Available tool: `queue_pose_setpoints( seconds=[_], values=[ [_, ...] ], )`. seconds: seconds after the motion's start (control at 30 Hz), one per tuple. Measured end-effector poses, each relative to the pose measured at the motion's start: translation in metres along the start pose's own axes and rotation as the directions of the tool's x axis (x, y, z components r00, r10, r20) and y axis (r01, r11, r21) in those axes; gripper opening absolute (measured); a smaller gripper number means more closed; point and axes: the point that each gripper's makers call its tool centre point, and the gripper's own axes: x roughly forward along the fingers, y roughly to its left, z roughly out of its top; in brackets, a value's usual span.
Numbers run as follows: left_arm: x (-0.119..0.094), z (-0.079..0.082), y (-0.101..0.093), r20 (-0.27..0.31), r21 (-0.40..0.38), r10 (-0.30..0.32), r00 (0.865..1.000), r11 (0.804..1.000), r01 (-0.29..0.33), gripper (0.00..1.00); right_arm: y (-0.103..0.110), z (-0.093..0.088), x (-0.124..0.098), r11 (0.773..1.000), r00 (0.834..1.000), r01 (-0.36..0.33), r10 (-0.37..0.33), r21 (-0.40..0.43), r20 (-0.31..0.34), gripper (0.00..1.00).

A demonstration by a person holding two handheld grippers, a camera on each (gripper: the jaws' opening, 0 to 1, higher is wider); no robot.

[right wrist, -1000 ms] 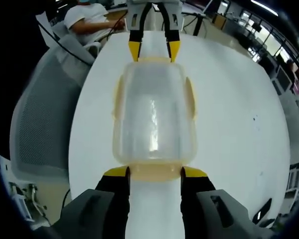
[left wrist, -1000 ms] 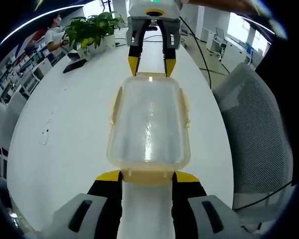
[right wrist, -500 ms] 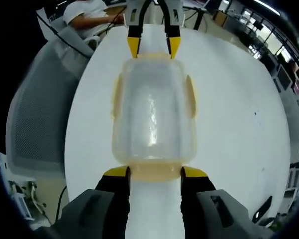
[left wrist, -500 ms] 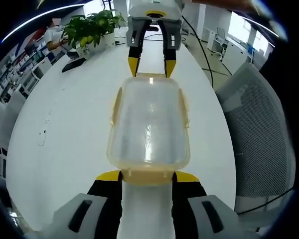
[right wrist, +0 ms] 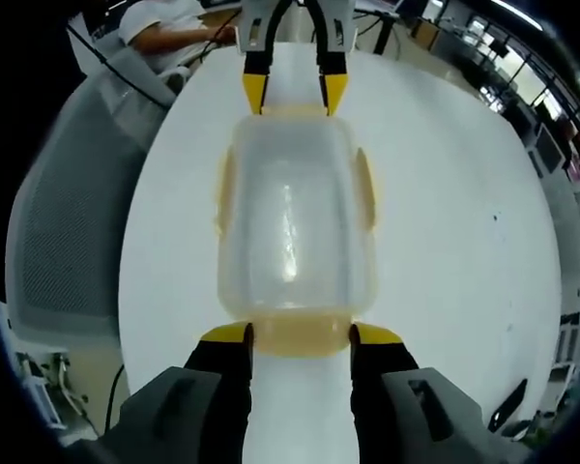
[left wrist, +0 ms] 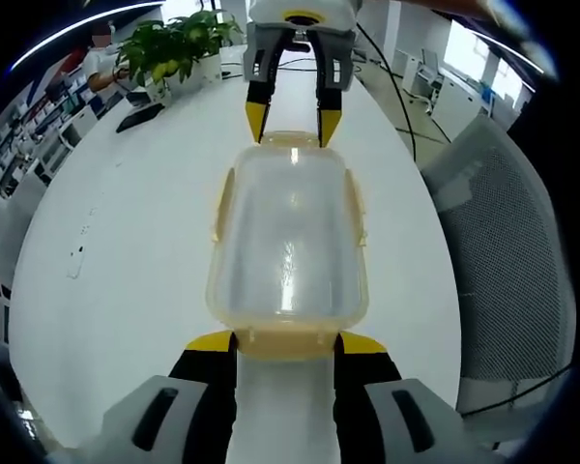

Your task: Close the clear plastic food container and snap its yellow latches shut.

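A clear plastic container [left wrist: 288, 237] with its lid on is seen at the centre of the left gripper view, lying lengthwise on a white surface [left wrist: 126, 251]. Yellow latches are seen along its edges: one on the left side [left wrist: 222, 203], one on the right side [left wrist: 358, 208], and one at the near end [left wrist: 285, 340]. The left tongs [left wrist: 285, 343] rise from the bottom of that view, spread, with a yellow tip at each side of the near-end latch. At the top centre of the same view the right tongs [left wrist: 292, 124] are seen, also spread, their tips at the far end of the container.

In the right gripper view the container [right wrist: 292, 217] is again centred, with the right tongs [right wrist: 295, 335] at the bottom straddling the latch nearest that camera [right wrist: 295, 333], and the left tongs [right wrist: 285, 94] at the top. Whether either pair presses on the container cannot be told.

A potted plant [left wrist: 174, 48] stands at the upper left of the left gripper view, and a grey mesh chair [left wrist: 507, 261] is seen at the right. A seated person [right wrist: 169, 24] is seen at the upper left of the right gripper view.
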Motion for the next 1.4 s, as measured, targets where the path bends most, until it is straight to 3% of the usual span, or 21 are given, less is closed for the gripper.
queue_pose_setpoints(
  seconds=[0.5,0.77,0.97,1.13,1.3,1.4],
  values=[
    [0.002,0.000,0.000,0.012,0.040,0.014,1.000,0.999,-0.015,0.34,0.004,-0.007,0.004,1.000,1.000,0.007,-0.006,0.026,-0.009,0.33],
    [-0.007,0.003,0.001,0.033,0.014,0.029,0.999,0.999,-0.029,0.38,0.006,-0.011,-0.007,0.995,0.999,0.033,-0.034,0.097,0.018,0.37],
    [-0.015,0.005,0.003,0.064,-0.056,0.055,0.996,0.997,-0.051,0.39,0.004,-0.009,-0.015,0.975,0.994,0.061,-0.079,0.213,0.072,0.39],
    [-0.019,0.007,0.002,0.090,-0.115,0.071,0.993,0.991,-0.060,0.39,0.004,-0.008,-0.022,0.961,0.988,0.093,-0.122,0.260,0.095,0.39],
    [-0.023,0.008,0.004,0.119,-0.198,0.106,0.987,0.977,-0.081,0.39,0.004,-0.005,-0.027,0.946,0.981,0.121,-0.161,0.302,0.111,0.39],
    [-0.025,0.008,0.007,0.128,-0.245,0.138,0.982,0.964,-0.104,0.39,0.002,0.000,-0.031,0.925,0.972,0.145,-0.200,0.352,0.127,0.39]
  ],
)
